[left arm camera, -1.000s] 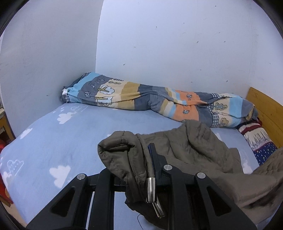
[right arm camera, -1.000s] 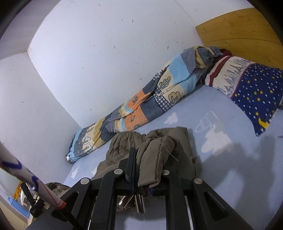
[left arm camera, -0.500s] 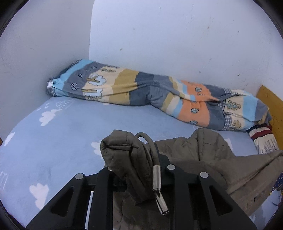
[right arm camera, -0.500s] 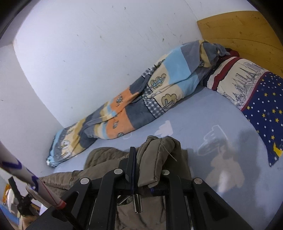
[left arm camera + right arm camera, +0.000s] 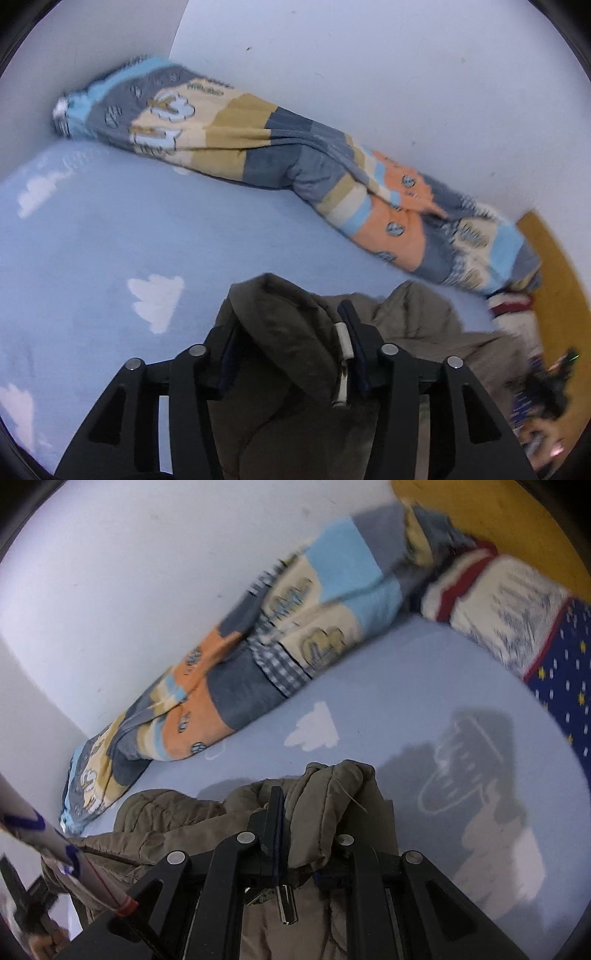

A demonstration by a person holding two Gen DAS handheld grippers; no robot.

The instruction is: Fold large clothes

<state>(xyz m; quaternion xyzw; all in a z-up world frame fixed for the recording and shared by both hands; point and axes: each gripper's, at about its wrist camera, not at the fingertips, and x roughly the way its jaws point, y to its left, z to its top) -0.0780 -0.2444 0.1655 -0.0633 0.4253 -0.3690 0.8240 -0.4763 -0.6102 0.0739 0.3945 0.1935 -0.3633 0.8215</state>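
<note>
An olive-brown quilted jacket (image 5: pixel 295 369) is lying bunched on the blue cloud-print bed sheet (image 5: pixel 92 240), near the front edge of the bed, with a rolled patchwork quilt (image 5: pixel 258 155) lying along the white wall well behind it and a star-print pillow (image 5: pixel 554 657) at the wooden headboard (image 5: pixel 498 513) end. The left gripper (image 5: pixel 291 343) has just been opening: its fingers are standing apart with a puffy fold of the jacket and a metal-tipped drawcord (image 5: pixel 343 354) still lying between them, the left pad seeming clear of the cloth while cloth and cord lie against the right finger, so the hold reads as being let go. The right gripper (image 5: pixel 314 834) is staying clenched on another bunched fold of the same jacket, a second metal cord tip (image 5: pixel 286 904) hanging below its fingers. The garment is appearing soft, padded and compliant, probably light for its bulk, sagging wherever it is unsupported; its smooth shell may be slipping in a shallow pinch, so a deep bite on a seamed edge such as the hem, collar or shoulder is judged safer than on loose quilting, with the dangling cords kept out of the pads. Crumpled as it is, its facing cannot be told; its long axis is running roughly between the two grippers, parallel to the quilt and the wall.
</note>
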